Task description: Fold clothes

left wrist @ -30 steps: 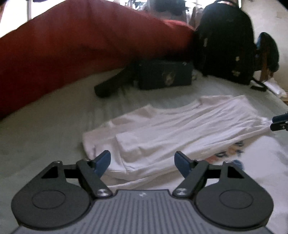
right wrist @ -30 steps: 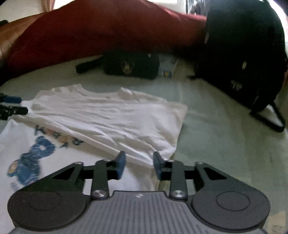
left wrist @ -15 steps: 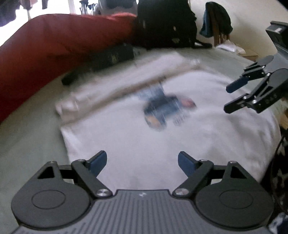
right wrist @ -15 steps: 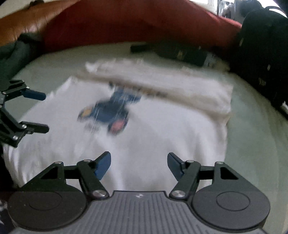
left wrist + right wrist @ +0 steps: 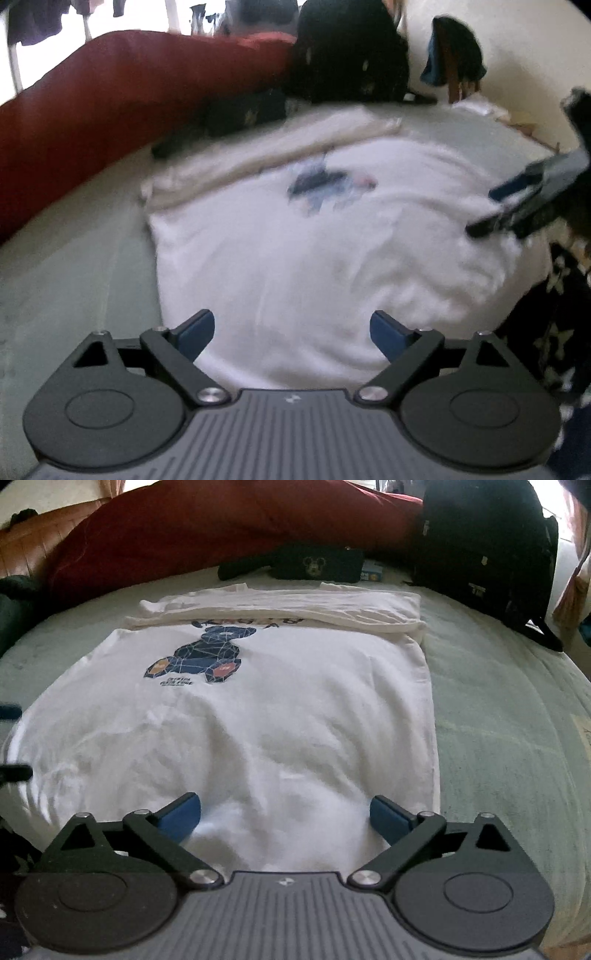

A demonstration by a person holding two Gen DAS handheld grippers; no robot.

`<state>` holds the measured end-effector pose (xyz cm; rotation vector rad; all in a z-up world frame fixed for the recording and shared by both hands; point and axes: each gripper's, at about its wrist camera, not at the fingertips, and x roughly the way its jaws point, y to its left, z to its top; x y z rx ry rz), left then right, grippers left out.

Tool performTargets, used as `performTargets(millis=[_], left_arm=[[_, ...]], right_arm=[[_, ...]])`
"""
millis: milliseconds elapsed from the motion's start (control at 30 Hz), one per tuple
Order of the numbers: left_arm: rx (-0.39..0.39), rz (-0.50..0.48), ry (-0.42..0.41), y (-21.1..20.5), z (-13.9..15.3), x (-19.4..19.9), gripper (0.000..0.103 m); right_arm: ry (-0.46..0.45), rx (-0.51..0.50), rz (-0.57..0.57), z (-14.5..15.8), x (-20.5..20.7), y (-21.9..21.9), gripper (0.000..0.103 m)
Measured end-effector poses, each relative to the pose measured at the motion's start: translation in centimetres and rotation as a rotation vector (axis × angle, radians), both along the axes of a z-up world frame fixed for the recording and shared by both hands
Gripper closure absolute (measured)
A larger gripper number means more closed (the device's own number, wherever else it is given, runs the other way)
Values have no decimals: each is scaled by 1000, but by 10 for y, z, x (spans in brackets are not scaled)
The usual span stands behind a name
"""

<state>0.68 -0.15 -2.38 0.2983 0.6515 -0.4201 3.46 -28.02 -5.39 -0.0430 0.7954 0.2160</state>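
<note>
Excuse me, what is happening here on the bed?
A person is folding a white T-shirt with a two-finger gripper in each hand. The shirt lies on the bed, print side up, and its far part, with the sleeves, is already folded over. The left gripper and the right gripper hang above the near hem, one toward each side. Both sets of jaws are opening, and no cloth is between them. A red blanket and a black backpack lie behind the shirt.

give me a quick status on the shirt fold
Left gripper and right gripper jaws opening, nothing between them. White t-shirt flat, top edge folded over. Black pouch beyond it, not in the way.
</note>
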Motion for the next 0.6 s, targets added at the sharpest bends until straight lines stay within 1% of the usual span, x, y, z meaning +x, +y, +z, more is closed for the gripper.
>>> performTargets(millis=[100,167,233,333,433,600], left_arm=[[-45,-14,-22,-14,3,12,12],[-58,1,3,-23,-4,21,12],[-52,5,27,-29,-13,23,12],[-43,21,64,-28,-28,18,11],[-50,33,52,-18,-31,4,8],[-26,55,53,-5,-26,-12,8]], right_arm=[[-1,-6,-2,-3,1,2,0],[-4,-3,-7,-3,0,2,0],[-7,0,-10,-3,0,2,0],[-12,3,-13,-4,-1,2,0],[-17,6,-14,-5,-1,2,0],[-28,11,-16,-6,-3,1,0]])
